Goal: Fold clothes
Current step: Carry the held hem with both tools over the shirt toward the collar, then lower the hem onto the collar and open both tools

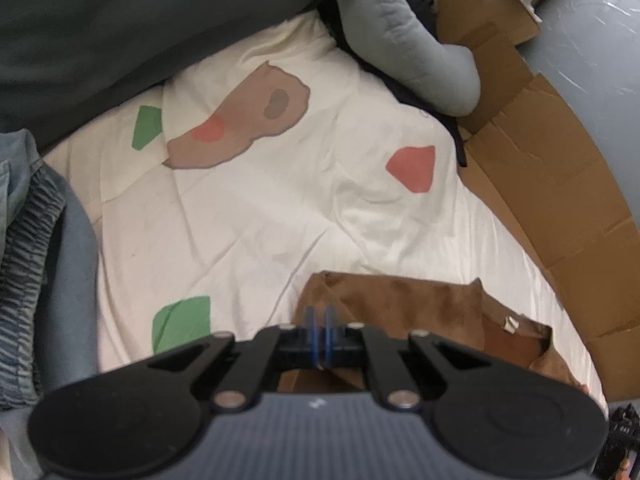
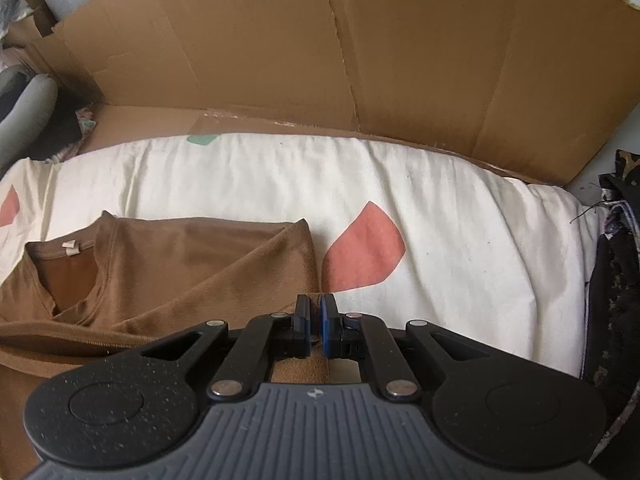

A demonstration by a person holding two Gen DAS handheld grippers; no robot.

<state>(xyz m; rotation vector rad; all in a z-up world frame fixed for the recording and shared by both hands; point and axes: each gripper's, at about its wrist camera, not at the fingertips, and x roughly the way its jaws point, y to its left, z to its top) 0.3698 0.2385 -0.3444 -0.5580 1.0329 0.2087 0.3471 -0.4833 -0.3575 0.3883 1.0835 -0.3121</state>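
Holding both claws shut on the cloth, I read the layout first. The soft brown long-sleeved shirt [image 2: 192, 272] lies on the cream quilted bedcover with red, green and tan patches [image 1: 248, 208], its collar with the small white label [image 2: 70, 249] turned toward the flattened brown cardboard sheet [image 2: 320, 48] that stands along the far side of the bed. In the right wrist view the shirt spreads to the left of the right gripper [image 2: 316, 316] and runs under it; the folded edge ends just above the fingertips, next to a red patch. In the left wrist view the same shirt lies ahead of and to the right of the left gripper [image 1: 320, 330], so the garment's long axis runs between the two claws and each hand is nearest its own end. The left claw is closed to a narrow slit, its blue pads [image 1: 310, 332] almost together, and brown cloth shows directly beneath and beyond them; I judge it pinches a thin edge of the shirt. The right claw is equally narrow, with a strip of brown fabric visible between its pads and below the jaws, so I judge it grips the shirt as well. The next move, as I judge it, carries both held edges across the shirt's body toward the collar side; both pinches must hold evenly or the fold skews.
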